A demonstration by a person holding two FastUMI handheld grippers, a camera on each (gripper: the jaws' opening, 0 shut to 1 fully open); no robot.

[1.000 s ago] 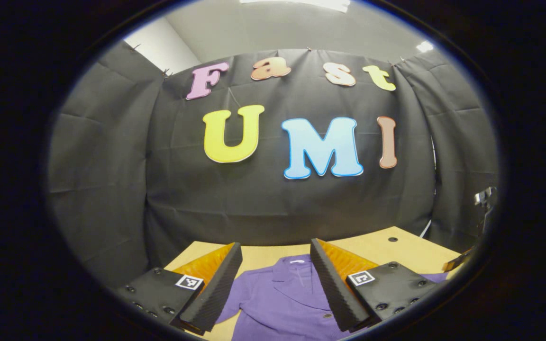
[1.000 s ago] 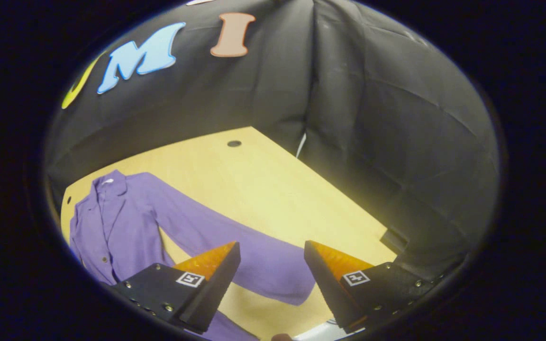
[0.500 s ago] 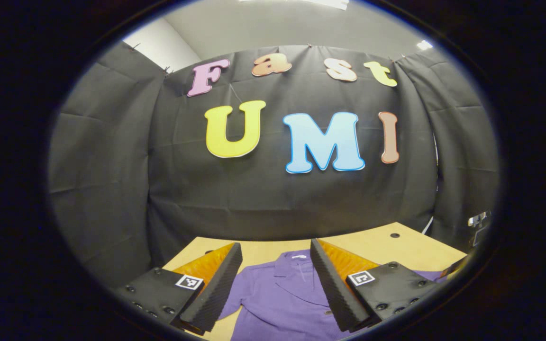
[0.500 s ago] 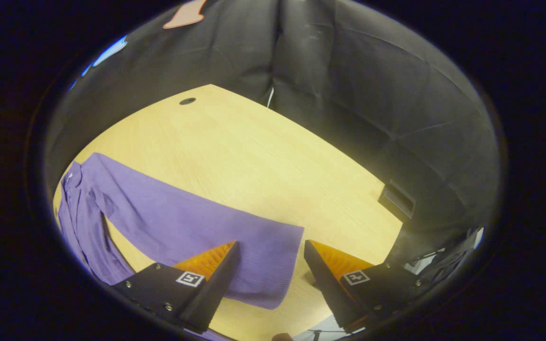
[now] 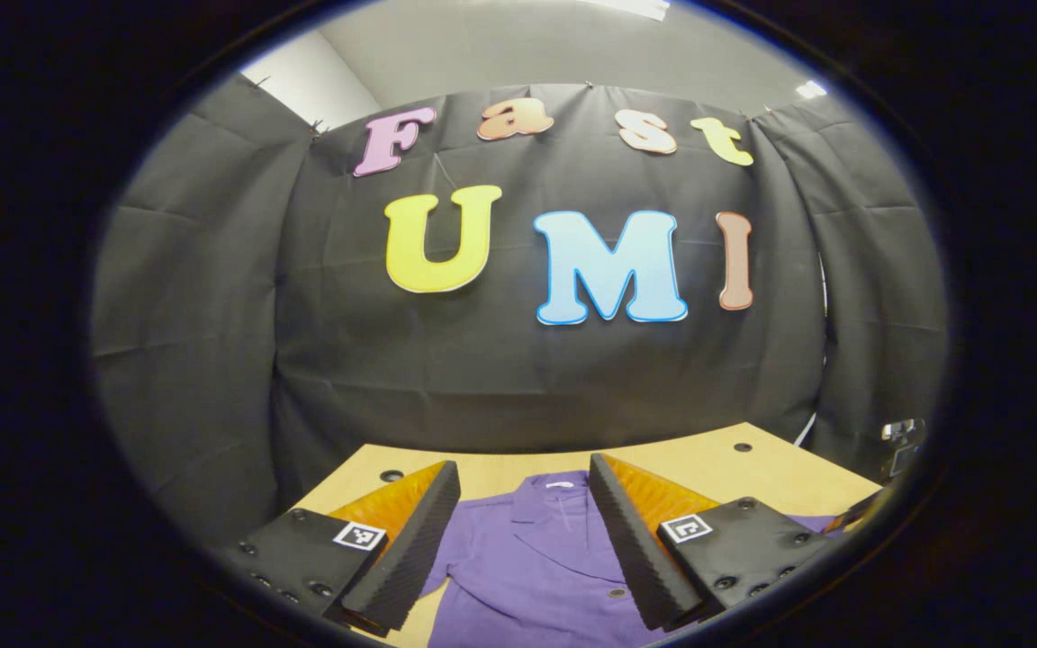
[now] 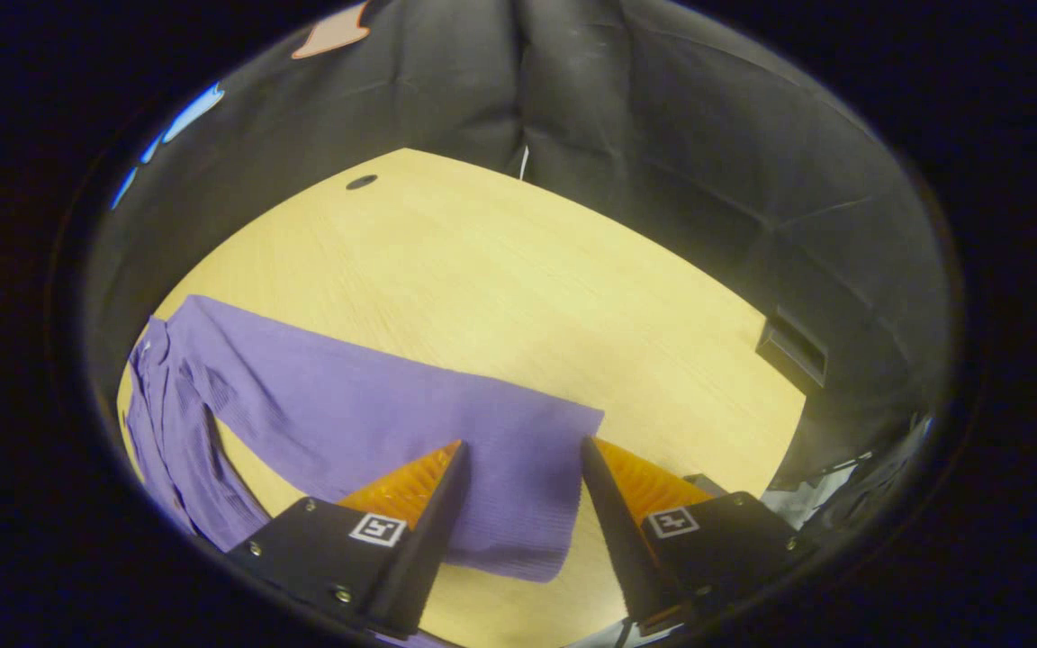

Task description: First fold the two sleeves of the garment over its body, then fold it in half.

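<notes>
The purple garment (image 5: 536, 558) lies flat on the table (image 6: 500, 279), collar toward the booth wall. Its sleeve (image 6: 374, 405) stretches sideways from the body, cuff between the right gripper's (image 6: 523, 459) spread fingers. The left gripper (image 5: 526, 481) hovers over the collar, fingers apart.

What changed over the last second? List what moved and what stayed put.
The right gripper swung from a view of the whole purple garment down onto its outstretched sleeve, closing in until the cuff end lies between its open fingers; nothing is gripped yet. The left gripper barely shifted, open above the collar. The garment stayed flat and unfolded on the wooden table.
</notes>
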